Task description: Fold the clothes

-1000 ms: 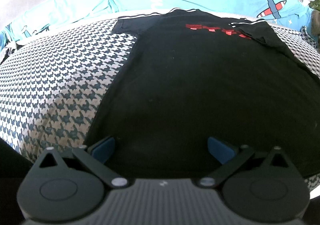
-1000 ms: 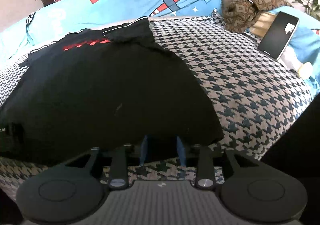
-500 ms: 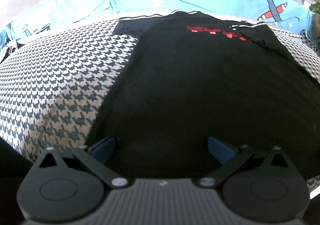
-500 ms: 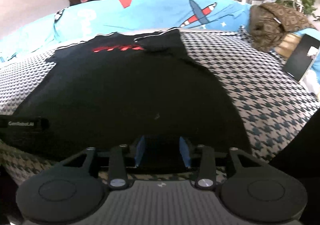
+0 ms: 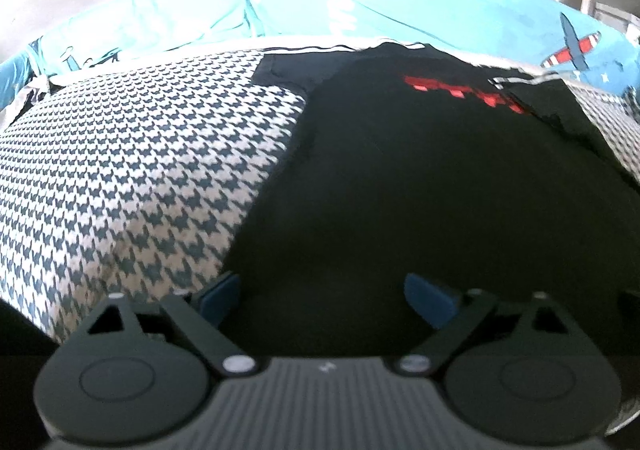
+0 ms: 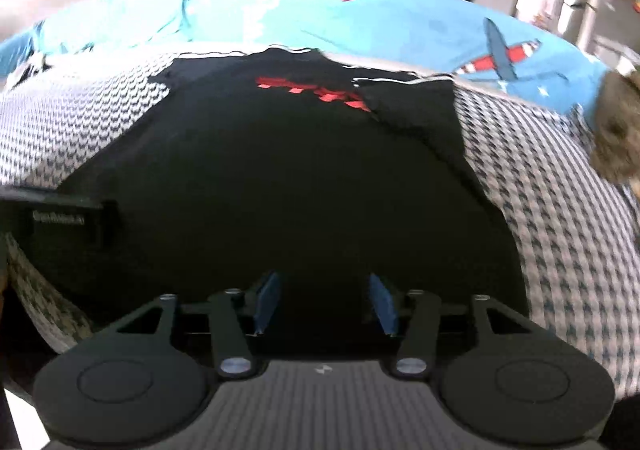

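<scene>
Black shirt (image 5: 400,170) (red print); houndstooth cover (image 5: 140,154).

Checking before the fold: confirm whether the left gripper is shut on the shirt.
No, the left gripper is open, fingers wide apart over the black shirt.

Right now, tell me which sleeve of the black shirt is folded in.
The right sleeve, folded over the red print; the left sleeve lies spread flat.

Your right view's smeared with motion blur; the left is sharper. Daylight glares far ahead, and fisheye bends everything at the edges.
</scene>
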Tool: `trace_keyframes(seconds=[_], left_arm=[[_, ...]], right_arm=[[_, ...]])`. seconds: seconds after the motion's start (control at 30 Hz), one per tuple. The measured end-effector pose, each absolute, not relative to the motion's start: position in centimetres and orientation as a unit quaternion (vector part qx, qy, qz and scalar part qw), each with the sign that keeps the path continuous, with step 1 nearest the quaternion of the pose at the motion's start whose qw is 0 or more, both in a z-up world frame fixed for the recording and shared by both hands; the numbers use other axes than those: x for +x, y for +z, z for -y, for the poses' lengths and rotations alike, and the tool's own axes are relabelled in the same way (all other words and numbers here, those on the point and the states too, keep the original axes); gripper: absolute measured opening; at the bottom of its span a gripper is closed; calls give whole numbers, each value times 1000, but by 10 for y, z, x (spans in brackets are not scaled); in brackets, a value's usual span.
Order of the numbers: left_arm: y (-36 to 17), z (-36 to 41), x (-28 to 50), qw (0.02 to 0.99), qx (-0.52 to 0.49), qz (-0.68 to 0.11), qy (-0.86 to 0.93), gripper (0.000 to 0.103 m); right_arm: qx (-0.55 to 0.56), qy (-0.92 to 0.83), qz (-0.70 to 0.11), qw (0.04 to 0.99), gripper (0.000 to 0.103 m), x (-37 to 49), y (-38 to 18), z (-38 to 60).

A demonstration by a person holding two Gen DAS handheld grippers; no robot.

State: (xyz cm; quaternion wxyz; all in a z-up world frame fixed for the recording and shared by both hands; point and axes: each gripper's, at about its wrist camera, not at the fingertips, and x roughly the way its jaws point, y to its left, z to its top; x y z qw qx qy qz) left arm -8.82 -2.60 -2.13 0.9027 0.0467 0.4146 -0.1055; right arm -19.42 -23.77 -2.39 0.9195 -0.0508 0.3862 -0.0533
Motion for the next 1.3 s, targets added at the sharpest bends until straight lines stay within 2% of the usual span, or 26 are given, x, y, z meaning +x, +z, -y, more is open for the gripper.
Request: trace_keyframes(seconds=[0.2,0.3,0.5,0.7,1.3], left_arm=[[-17,19,-55,905,26,-416,-90,93],[-15,15,-38,905,15,-416,-83,92],[-12,10,-7,906,-1,-419,-67,92],[-16,8,21,901,-18,-429,-61,92],[-23,-7,126,888,-93,-444,-73,94]], right_arm=[[-66,-46,-393,916,52,-163,-28,246],[-25,-52,-405,913,53,-151,-31,256],[11,-59,-404,913,61,-138,-30,265],[14,-58,-402,914,74,-128,-33,263],[-5,-73,-399,914,90,-121,-39,252]])
